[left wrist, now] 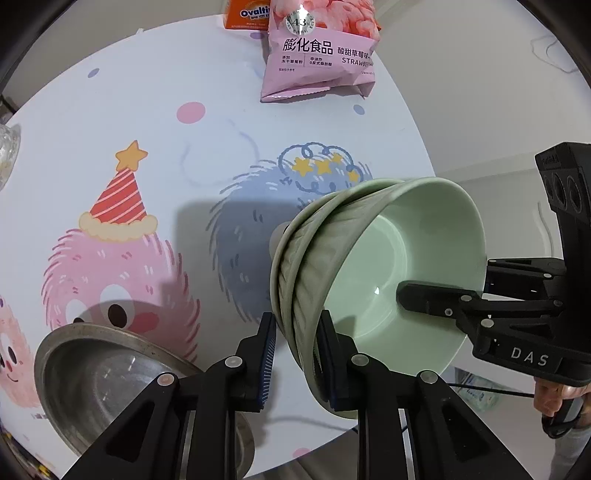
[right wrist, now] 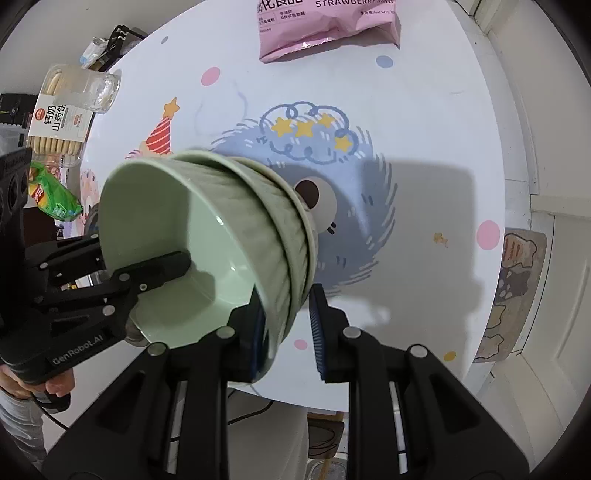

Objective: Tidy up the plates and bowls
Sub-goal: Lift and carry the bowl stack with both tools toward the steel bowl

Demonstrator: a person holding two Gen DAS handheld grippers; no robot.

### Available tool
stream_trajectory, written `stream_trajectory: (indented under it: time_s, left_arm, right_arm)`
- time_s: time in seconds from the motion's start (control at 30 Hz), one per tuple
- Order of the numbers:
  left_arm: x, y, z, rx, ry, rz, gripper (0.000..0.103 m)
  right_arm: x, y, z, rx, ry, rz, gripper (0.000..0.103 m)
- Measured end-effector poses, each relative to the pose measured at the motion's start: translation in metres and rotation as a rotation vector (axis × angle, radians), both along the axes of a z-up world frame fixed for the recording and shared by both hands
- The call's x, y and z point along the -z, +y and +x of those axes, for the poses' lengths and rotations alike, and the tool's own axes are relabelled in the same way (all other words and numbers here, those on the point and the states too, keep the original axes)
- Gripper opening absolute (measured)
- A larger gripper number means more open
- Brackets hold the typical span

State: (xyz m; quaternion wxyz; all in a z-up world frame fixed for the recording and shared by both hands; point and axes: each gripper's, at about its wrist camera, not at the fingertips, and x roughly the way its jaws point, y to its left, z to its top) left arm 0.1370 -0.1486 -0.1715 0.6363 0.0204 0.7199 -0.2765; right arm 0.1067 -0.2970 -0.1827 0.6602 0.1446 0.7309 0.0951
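While both grippers hold the stack of green bowls (left wrist: 388,266) tipped on its side above the counter (left wrist: 155,122), the surface beneath shows plainly: a round white top printed with cartoon fuzzy monsters, a pink one in a striped party hat and a blue one crowned with yellow stars, plus scattered pink and blue dots. The left gripper (left wrist: 295,354) has its jaws closed on the stack's wall, one finger outside the ribbed side and one inside the rim. The right gripper (right wrist: 286,325) grips the opposite part of the wall the same way, jaws clamped across it. The bowls' shadow falls on the blue monster.

A steel bowl (left wrist: 110,373) sits on the counter near its edge, just left of the left gripper. At the far edge lies a pink strawberry snack bag (left wrist: 317,55), with an orange Ovaltine box (left wrist: 247,14) behind it. In the right wrist view, a clear tub of biscuits (right wrist: 70,110) stands at the counter's left edge and a green chip packet (right wrist: 55,199) lies beside it. Beyond the counter are pale walls, a white door (right wrist: 554,258) and a patterned mat (right wrist: 517,291) on the floor.
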Motion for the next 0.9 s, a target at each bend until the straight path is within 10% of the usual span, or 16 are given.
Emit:
stream_trajectory:
  time_s: [0.9]
  left_arm:
    - [-0.076,0.044,-0.011,-0.087,-0.084,0.0,0.022]
  right_arm:
    - [-0.056,0.025,0.008,-0.036,-0.109,0.048,0.026]
